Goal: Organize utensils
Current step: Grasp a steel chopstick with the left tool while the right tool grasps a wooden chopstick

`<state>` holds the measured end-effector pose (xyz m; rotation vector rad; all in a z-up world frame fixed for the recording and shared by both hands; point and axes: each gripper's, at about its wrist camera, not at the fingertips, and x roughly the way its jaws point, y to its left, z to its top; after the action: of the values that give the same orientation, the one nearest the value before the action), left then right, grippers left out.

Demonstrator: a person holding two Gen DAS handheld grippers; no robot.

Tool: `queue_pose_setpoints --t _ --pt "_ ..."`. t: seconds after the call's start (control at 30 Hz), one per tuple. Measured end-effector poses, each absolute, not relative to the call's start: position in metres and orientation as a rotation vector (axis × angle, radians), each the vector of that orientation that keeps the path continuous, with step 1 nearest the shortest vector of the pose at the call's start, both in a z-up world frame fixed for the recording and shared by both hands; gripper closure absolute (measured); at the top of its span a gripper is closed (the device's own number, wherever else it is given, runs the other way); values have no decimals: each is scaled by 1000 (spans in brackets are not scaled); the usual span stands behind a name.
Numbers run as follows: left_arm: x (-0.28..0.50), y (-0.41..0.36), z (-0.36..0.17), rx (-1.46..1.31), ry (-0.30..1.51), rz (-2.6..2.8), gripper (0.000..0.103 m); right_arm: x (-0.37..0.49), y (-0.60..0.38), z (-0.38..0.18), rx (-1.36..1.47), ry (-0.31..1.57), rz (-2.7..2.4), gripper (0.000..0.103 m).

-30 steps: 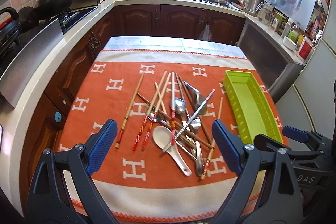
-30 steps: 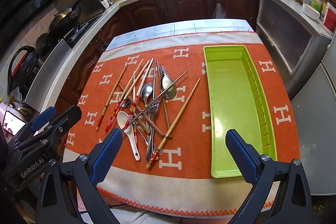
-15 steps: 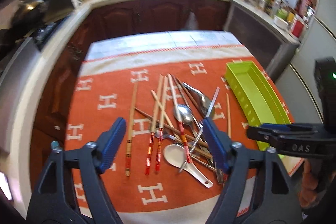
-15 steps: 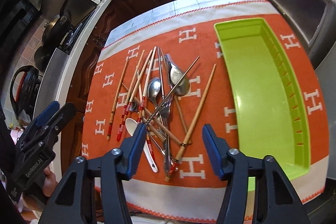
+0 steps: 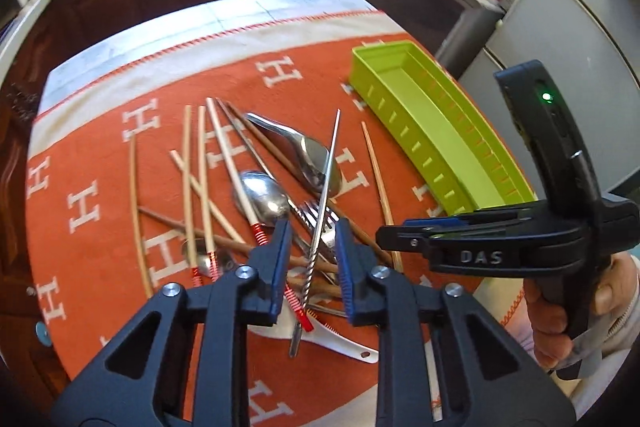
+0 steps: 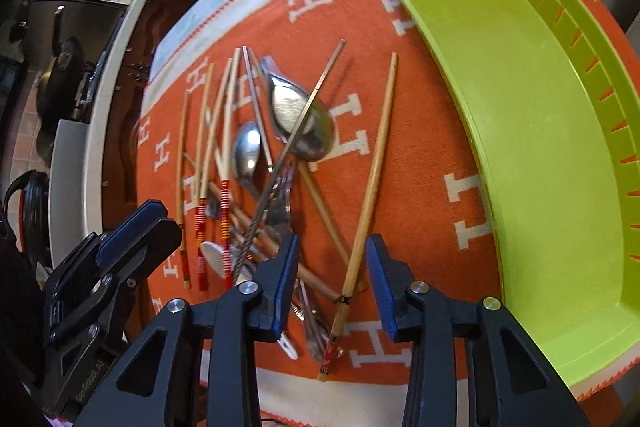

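A pile of utensils lies on the orange cloth: wooden chopsticks, two steel spoons, a fork and a white ceramic spoon. My left gripper hangs low over the pile with its jaws closing. A twisted metal chopstick runs between its pads, which are clear of it. My right gripper is closing too, astride a bamboo chopstick that it does not touch. The empty green tray lies to the right of the pile. Each gripper shows in the other's view.
The orange H-patterned cloth covers a small table with dark cabinets and a counter behind it. A wok sits on the stove at the left. A hand holds the right gripper's handle close to the tray's near end.
Both grippers have dropped from high above the table to just over the pile and tilted downward. Their jaws have narrowed from wide open to a small gap around one chopstick each.
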<state>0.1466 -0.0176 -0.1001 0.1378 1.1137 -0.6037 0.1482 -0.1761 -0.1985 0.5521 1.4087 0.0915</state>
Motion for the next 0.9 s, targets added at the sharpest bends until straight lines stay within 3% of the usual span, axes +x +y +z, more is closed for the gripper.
queue_pose_setpoints --t 0.17,0.27,0.67,0.77,0.9 --pt "155 -28 -115 183 1161 -641 85 157 -164 -223 523 1420 65 80" --pt "158 -36 -123 209 1188 -659 85 159 -160 -226 506 1401 59 95" --pt "172 -61 -151 275 1262 -650 86 150 -167 -213 524 1346 75 96" --pt "177 -64 -155 266 1276 -635 97 145 -166 -207 522 1338 84 96" --pt "181 -65 -157 255 1279 -614 99 127 -184 -193 518 1327 93 96"
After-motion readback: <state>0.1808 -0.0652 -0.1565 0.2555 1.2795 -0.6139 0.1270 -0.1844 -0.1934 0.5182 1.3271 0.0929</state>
